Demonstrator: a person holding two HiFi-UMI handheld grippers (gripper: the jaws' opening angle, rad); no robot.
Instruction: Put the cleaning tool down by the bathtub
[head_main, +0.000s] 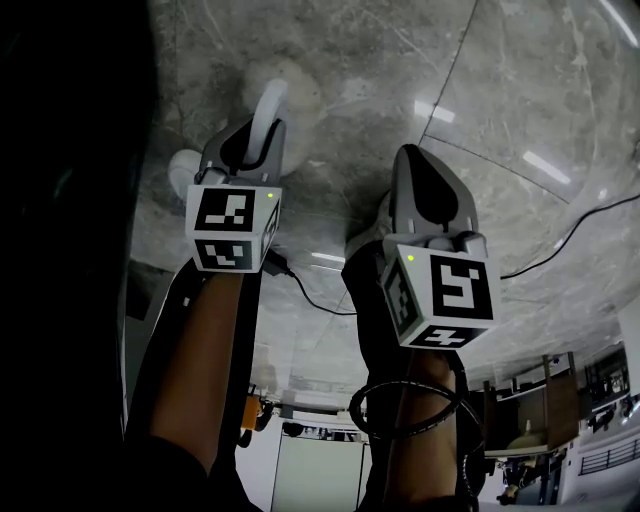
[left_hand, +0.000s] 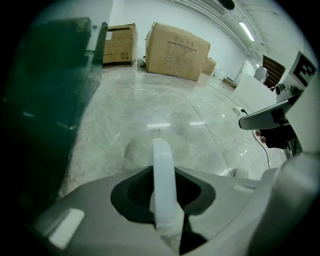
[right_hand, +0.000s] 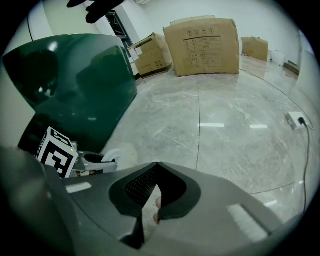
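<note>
The left gripper (left_hand: 163, 210) is seen clamped on the cleaning tool (left_hand: 162, 167), its jaws pressed against either side of the white handle, which is carried straight out from the claw toward 12 o'clock. In the head view the same handle is traced from the left gripper (head_main: 252, 150) up to a pale rounded head (head_main: 287, 88) over the marble floor (head_main: 500, 120); whether that head is touching the floor cannot be told. The right gripper (right_hand: 155, 187) is shut to its tips with nothing gripped and is held just beside the left one, at its 3 o'clock, so the tool is carried by the left hand alone. Out past the jaws, the dark green bathtub (left_hand: 47, 85) is found at 9 to 10 o'clock of the left gripper, its wall near, and the bathtub (right_hand: 75, 85) is met again at 10 o'clock in the right gripper view. A lowering is judged to be called for, with the long axis laid along the tub wall and a slight drift toward 9 o'clock.
</note>
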